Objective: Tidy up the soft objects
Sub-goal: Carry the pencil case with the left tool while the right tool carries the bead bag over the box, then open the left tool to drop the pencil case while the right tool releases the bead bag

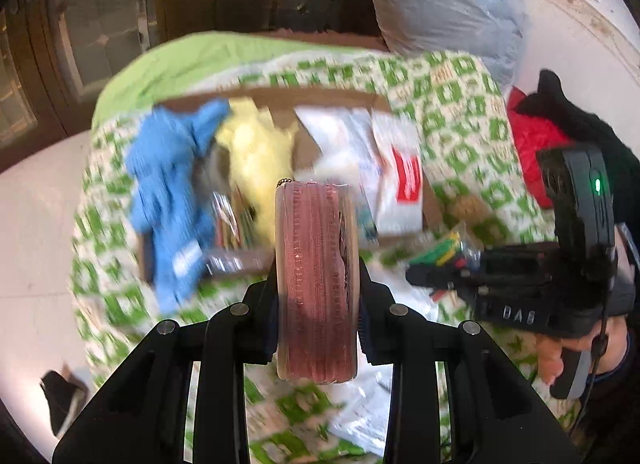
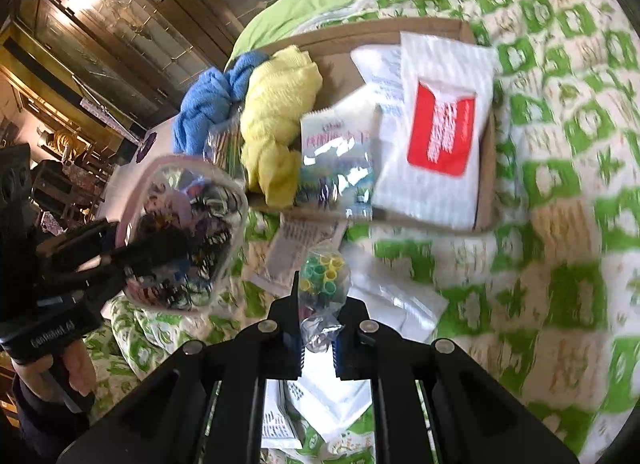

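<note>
Where the left wrist view looks down, the left gripper (image 1: 316, 284) clamps a clear pink-zippered pouch (image 1: 316, 280) above a cardboard box (image 1: 276, 98) holding blue and yellow cloths on a green-patterned bedspread (image 1: 460, 112). Seen from the right wrist, the right gripper (image 2: 318, 338) pinches a small clear bag of coloured rings (image 2: 324, 276) near the box's front edge.

A cardboard box (image 2: 486, 184) lies on the bed (image 2: 560, 224). In the right wrist view, two cloths (image 2: 280, 112) sit in the box's left part, a small printed packet (image 2: 340, 156) in the middle, and a flat wipes pack (image 2: 440, 132) at the right. Before the box, paper sheets (image 2: 400, 304) lie on the bed. A clear pouch (image 2: 184, 236) is held left of the box by the left gripper (image 2: 160, 256); a small bag of rings (image 2: 324, 276) hangs before the box in the right gripper (image 2: 318, 340).
</note>
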The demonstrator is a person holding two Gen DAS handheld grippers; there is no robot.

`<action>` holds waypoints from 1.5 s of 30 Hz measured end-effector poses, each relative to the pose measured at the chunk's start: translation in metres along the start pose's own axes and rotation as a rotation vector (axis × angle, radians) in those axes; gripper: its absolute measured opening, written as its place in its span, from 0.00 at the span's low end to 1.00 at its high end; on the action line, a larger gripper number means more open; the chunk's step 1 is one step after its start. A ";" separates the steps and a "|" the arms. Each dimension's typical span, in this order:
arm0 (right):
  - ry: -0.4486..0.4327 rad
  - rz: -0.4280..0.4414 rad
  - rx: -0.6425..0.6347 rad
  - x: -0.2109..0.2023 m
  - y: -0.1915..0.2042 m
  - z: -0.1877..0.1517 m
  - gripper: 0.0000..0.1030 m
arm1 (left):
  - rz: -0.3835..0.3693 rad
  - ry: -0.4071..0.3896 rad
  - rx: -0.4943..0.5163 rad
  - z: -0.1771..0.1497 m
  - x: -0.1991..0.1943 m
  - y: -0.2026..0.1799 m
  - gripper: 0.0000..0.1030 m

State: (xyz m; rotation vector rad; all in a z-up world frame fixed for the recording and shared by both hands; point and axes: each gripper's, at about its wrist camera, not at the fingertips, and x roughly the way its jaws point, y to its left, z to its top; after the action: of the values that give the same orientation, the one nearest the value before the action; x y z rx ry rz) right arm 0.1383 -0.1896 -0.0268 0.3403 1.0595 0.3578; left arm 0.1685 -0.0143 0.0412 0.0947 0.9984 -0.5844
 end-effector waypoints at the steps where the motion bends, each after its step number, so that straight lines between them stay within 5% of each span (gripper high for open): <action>1: -0.003 -0.003 -0.003 -0.001 0.001 0.006 0.08 | 0.014 -0.007 0.005 0.007 -0.001 0.001 0.29; 12: -0.054 0.007 -0.009 0.002 0.010 0.068 0.08 | 0.157 -0.028 -0.035 0.085 0.015 0.037 0.29; 27: 0.005 -0.038 0.026 0.069 0.005 0.135 0.09 | 0.247 0.042 -0.013 0.083 0.058 0.053 0.32; 28: 0.003 -0.035 0.033 0.069 0.005 0.138 0.11 | 0.258 0.040 -0.005 0.084 0.058 0.052 0.32; 29: -0.003 -0.036 0.042 0.070 0.004 0.142 0.24 | 0.264 0.034 0.000 0.085 0.056 0.051 0.39; 30: -0.014 -0.040 0.048 0.069 0.003 0.144 0.33 | 0.273 0.028 0.002 0.085 0.055 0.050 0.56; 32: -0.045 -0.033 0.049 0.060 0.002 0.144 0.57 | 0.282 0.012 0.004 0.086 0.051 0.049 0.74; 39: -0.117 -0.034 0.072 0.035 -0.007 0.128 0.57 | 0.310 -0.033 -0.009 0.078 0.031 0.045 0.74; 45: -0.154 0.003 0.110 0.012 -0.019 0.100 0.57 | 0.288 -0.111 -0.038 0.038 -0.003 0.028 0.74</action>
State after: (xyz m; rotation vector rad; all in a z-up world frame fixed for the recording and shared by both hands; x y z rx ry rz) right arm 0.2350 -0.2109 0.0005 0.4601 0.9291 0.2718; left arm 0.2108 -0.0019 0.0595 0.1674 0.8680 -0.3034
